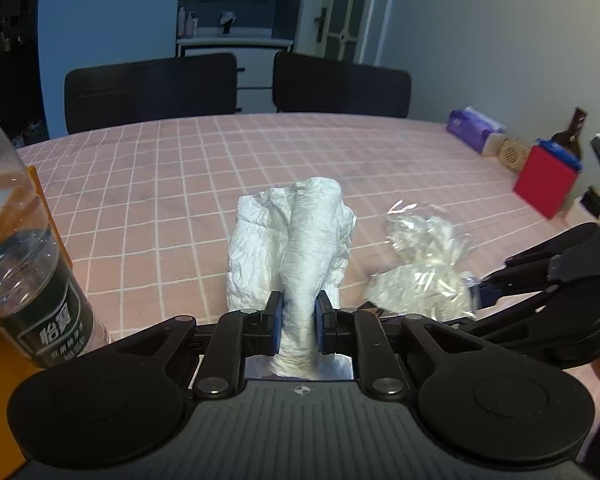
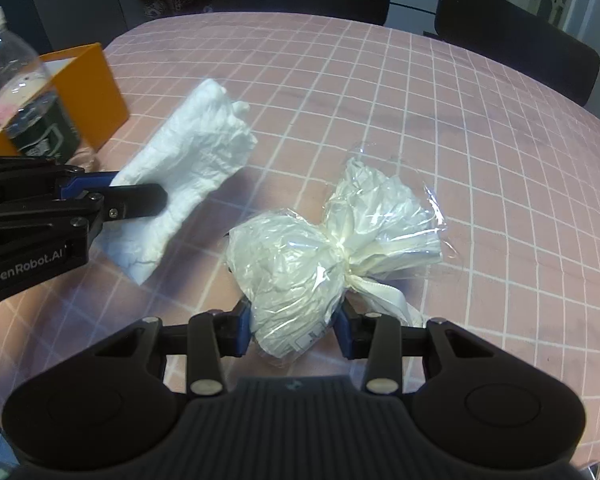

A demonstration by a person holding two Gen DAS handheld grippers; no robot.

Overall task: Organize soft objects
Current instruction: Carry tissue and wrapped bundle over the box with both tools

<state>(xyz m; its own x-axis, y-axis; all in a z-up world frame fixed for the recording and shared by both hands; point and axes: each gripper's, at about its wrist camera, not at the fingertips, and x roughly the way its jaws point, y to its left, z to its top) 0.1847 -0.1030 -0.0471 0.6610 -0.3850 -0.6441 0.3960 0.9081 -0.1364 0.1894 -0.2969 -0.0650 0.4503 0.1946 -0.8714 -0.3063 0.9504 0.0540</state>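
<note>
The lower part of both views is filled by the grippers' own black bodies, so the near edge of the surface [image 1: 148, 168] is hidden, and the near end of the cloth [image 1: 300, 248] drops out of sight behind the left gripper [image 1: 299, 316]. That gripper's jaws are clamped on the cloth, a crumpled white bundle squeezed to a narrow waist between the blue pads, its far end spreading wider over the pink checked cover. The right gripper [image 2: 295, 330] has its jaws closed on the bag [image 2: 296, 268], a clear crinkled plastic bag of white material, pinched in the middle, with its far half fanning out on the cover; what is inside it is hard to make out. Cloth and bag lie near each other, side by side at the near middle of the surface. To the left a bottle [image 1: 24, 264] with a dark label stands close to the left gripper, cut off at the frame edge, and behind it an orange box [image 2: 88, 92] whose contents are blurred through the bottle. The far half of the surface is open up to two dark chairs [image 1: 152, 88]. At the far right edge a purple pack [image 1: 474, 128], a red box [image 1: 546, 182] and a brown bottle [image 1: 570, 136] stand well apart from the grippers.
</note>
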